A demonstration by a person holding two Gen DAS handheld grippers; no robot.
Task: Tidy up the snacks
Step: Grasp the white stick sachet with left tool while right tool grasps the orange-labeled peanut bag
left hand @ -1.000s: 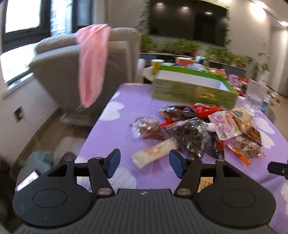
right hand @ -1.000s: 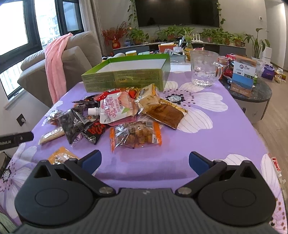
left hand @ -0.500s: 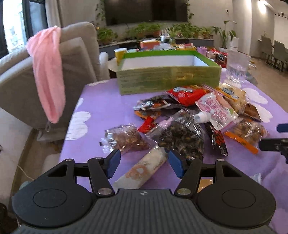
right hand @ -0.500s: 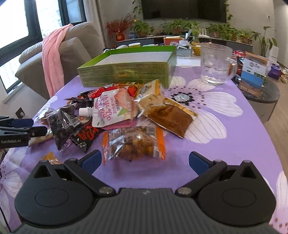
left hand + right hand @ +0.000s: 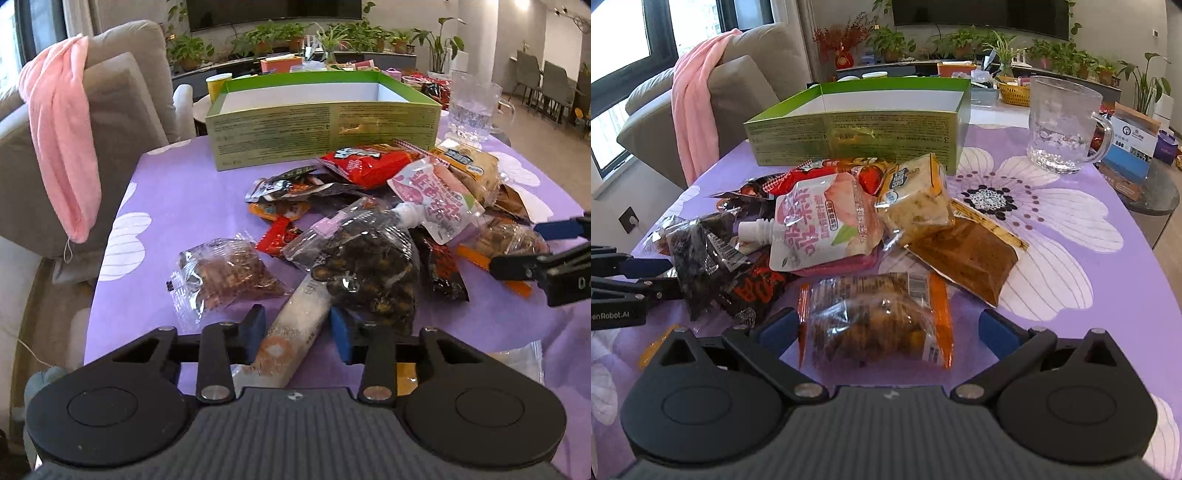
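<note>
Since a second ago, our left gripper (image 5: 297, 334) has just been closing around the long white paper-wrapped snack stick (image 5: 295, 332); the stick lies between the pads, contact unclear. Our right gripper (image 5: 886, 330) stands open astride the clear orange-edged snack packet (image 5: 875, 317), nearer than before. The green cardboard box (image 5: 857, 138) sits beyond.

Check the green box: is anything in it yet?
Cannot tell fully. The green box is open-topped with bare white inner walls, its floor is hidden, and the snacks lie outside.
</note>
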